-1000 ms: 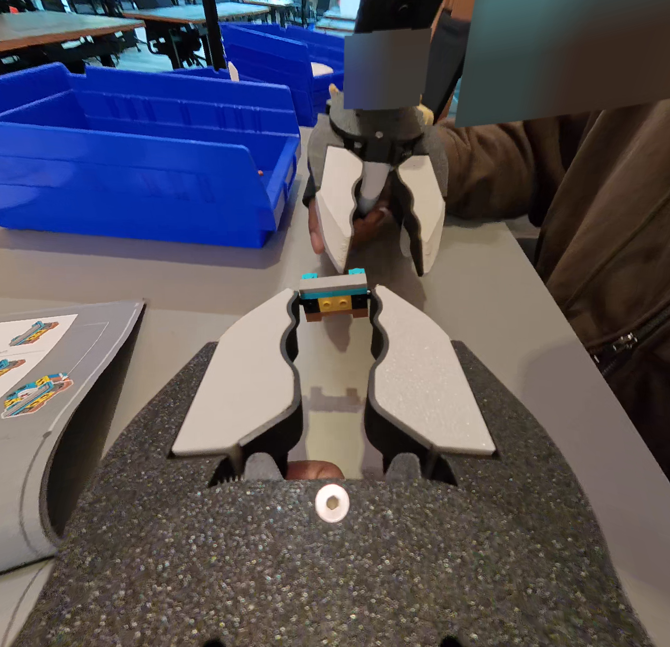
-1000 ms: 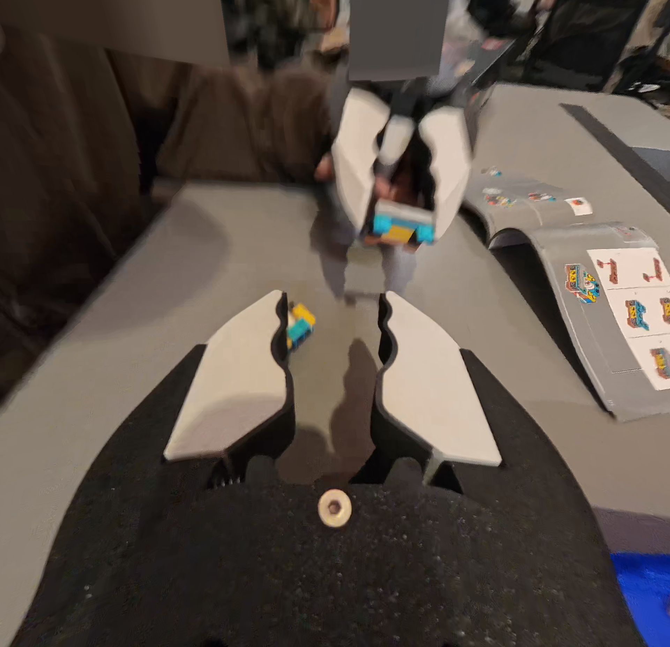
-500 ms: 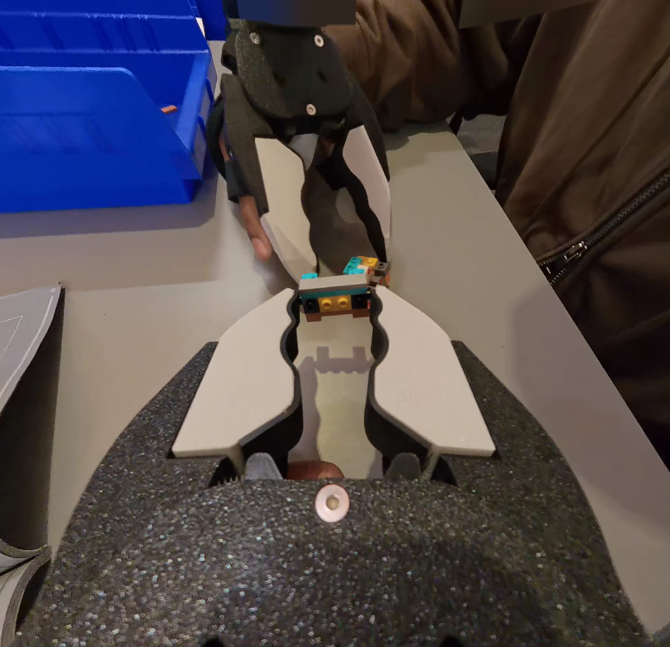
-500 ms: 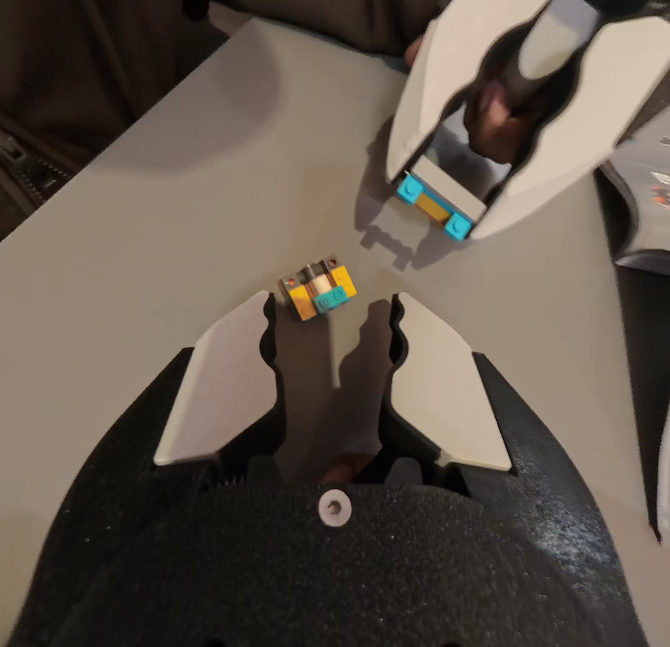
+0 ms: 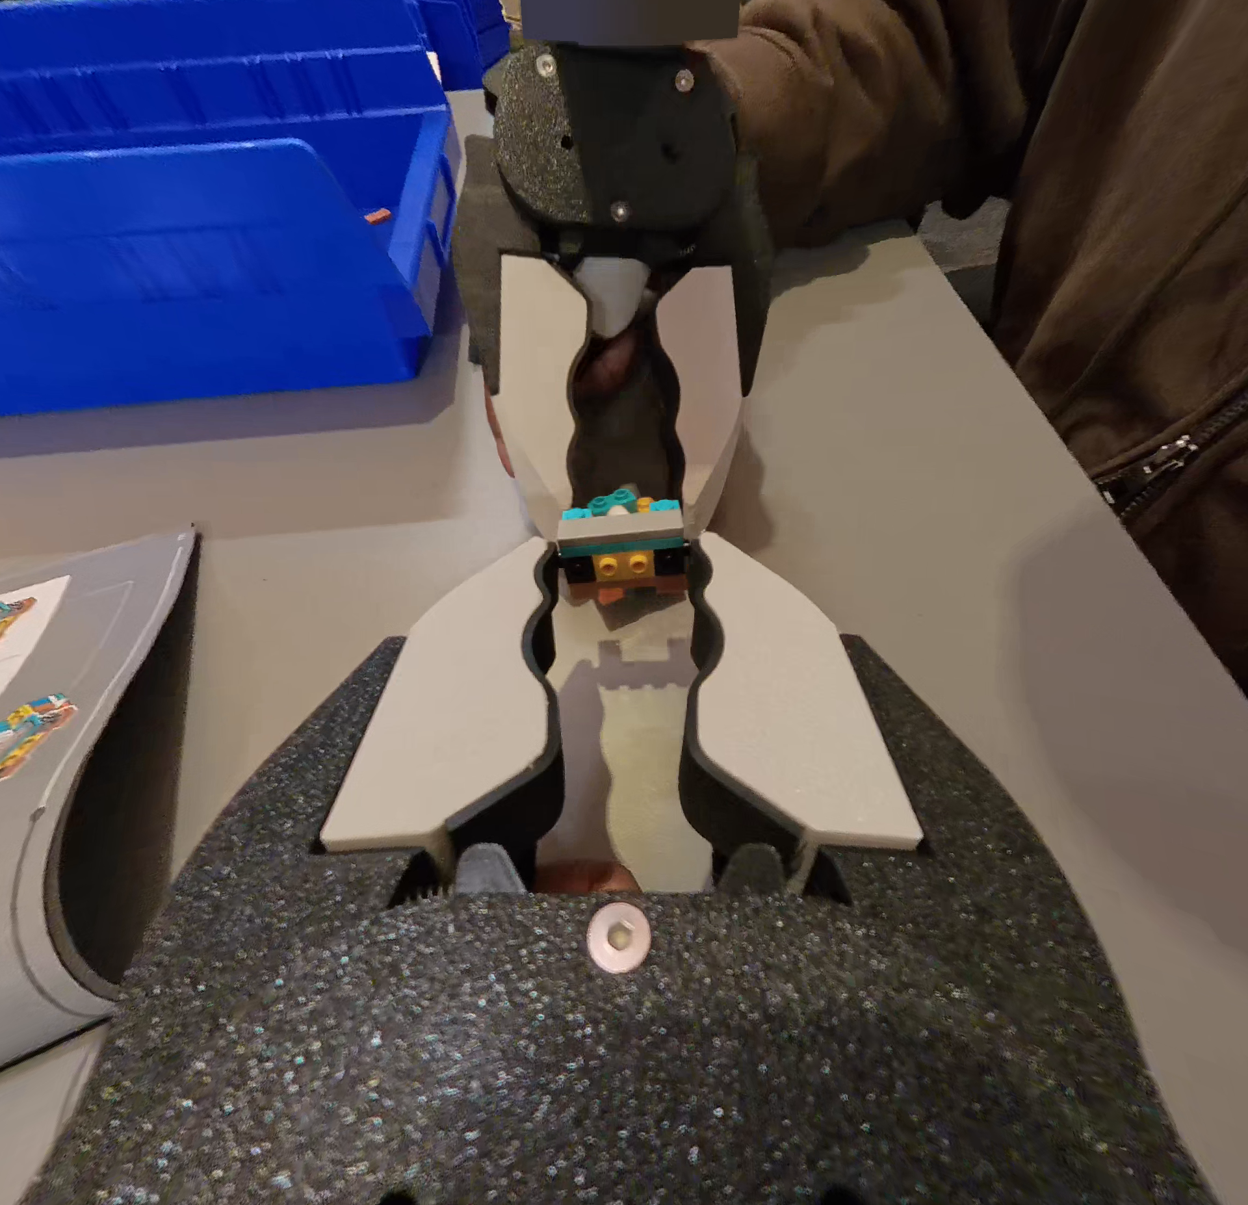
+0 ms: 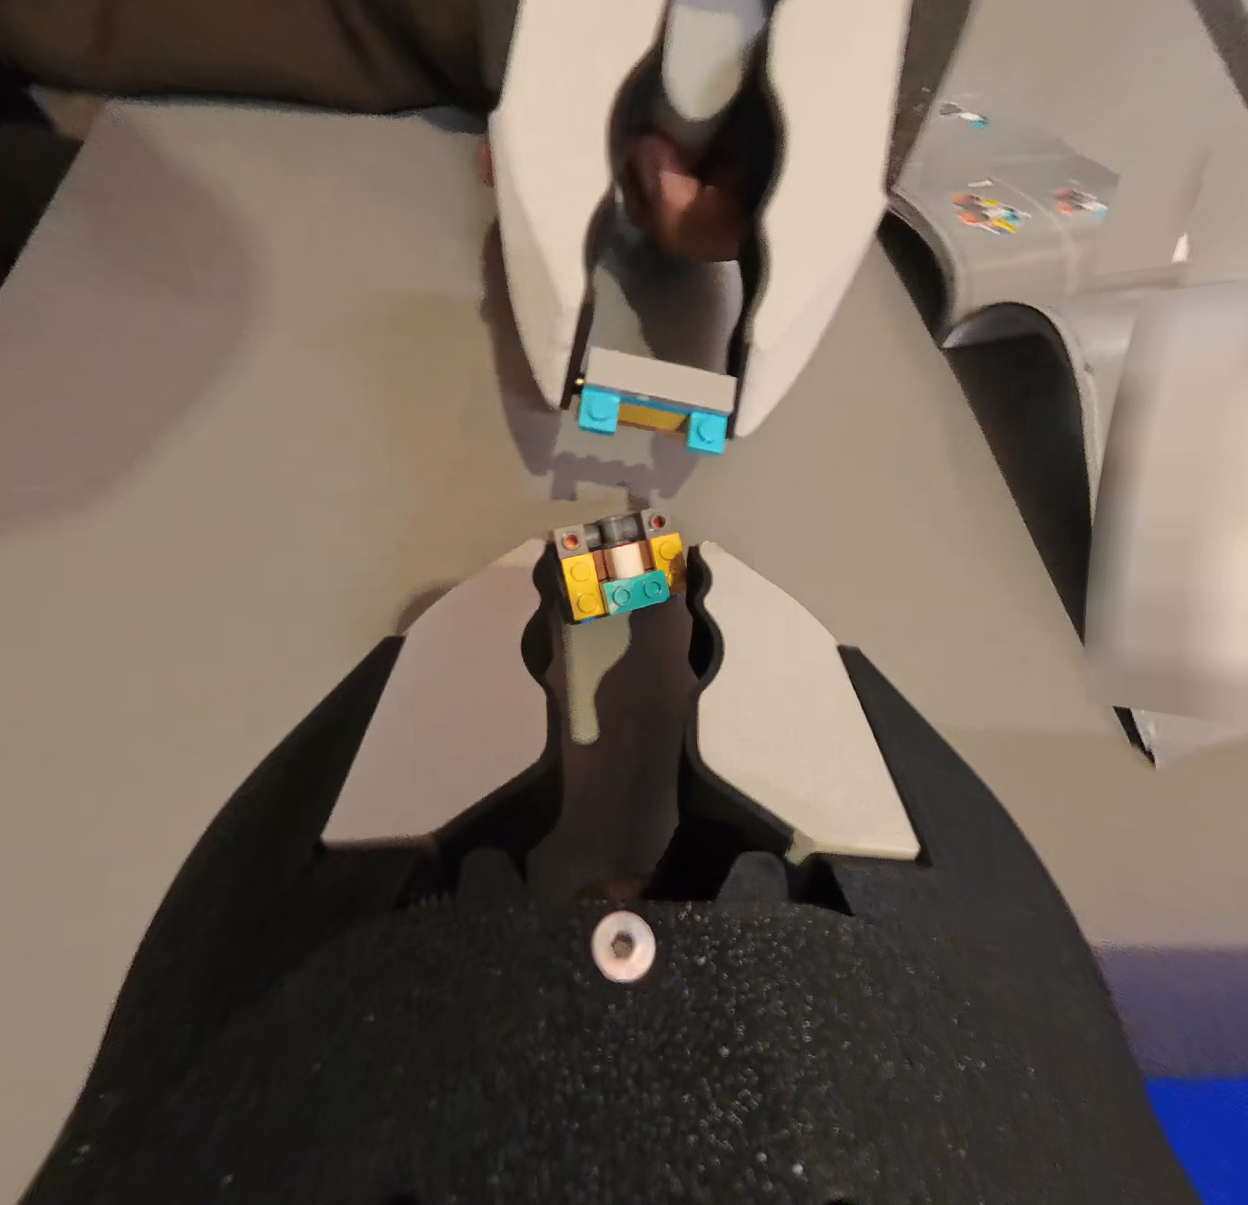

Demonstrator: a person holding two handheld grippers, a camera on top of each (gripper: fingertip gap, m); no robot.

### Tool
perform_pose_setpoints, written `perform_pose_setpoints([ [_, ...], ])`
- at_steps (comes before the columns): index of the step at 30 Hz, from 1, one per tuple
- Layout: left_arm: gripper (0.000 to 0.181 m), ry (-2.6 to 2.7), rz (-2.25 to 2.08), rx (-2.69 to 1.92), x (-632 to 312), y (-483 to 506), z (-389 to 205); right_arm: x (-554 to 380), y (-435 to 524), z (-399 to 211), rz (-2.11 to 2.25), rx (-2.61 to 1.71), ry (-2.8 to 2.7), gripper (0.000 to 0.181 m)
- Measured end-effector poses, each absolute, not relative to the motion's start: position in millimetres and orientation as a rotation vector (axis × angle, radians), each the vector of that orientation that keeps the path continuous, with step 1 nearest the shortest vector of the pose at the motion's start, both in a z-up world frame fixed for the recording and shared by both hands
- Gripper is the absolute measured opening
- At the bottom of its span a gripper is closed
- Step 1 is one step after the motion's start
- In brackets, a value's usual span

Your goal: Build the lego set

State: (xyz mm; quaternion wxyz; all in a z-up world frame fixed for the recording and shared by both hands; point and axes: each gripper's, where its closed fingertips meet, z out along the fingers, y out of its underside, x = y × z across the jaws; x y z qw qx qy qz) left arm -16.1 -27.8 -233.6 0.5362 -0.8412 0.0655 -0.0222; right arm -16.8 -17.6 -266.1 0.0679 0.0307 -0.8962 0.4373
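Above the grey tabletop (image 5: 878, 497), the left gripper (image 5: 622, 568) clamps a small grey-topped Lego block (image 5: 620, 551) with teal, yellow and black bricks. Facing it, the right gripper (image 6: 618, 575) brackets a yellow, teal and brown Lego assembly (image 6: 618, 575); firm contact unclear.

left tool (image 5: 622, 568): clamped, level | right tool (image 6: 621, 575): clamped, tips facing left tool, nearly touching
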Motion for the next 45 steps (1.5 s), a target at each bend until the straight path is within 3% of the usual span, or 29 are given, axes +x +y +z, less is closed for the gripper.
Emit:
perform_pose_setpoints([
  [13,0.037,0.173,0.078,-2.078,-25.1,-21.9,-246.9,-30.4,-19.9,-258.1,1.386,-0.227,-2.652,0.037],
  [32,0.037,0.113,0.048,-2.171,-29.8,-26.0,-262.0,-29.2,-18.9,-273.1,1.226,-0.201,-2.701,0.037],
  [38,0.037,0.122,0.045,-2.193,-28.5,-27.6,-265.3,-21.3,-15.7,-272.6,1.283,-0.167,-2.792,0.052],
  [45,0.037,0.134,0.035,-2.195,-25.8,-27.5,-264.8,-25.9,-11.0,-273.7,1.289,-0.113,-2.815,0.052],
])
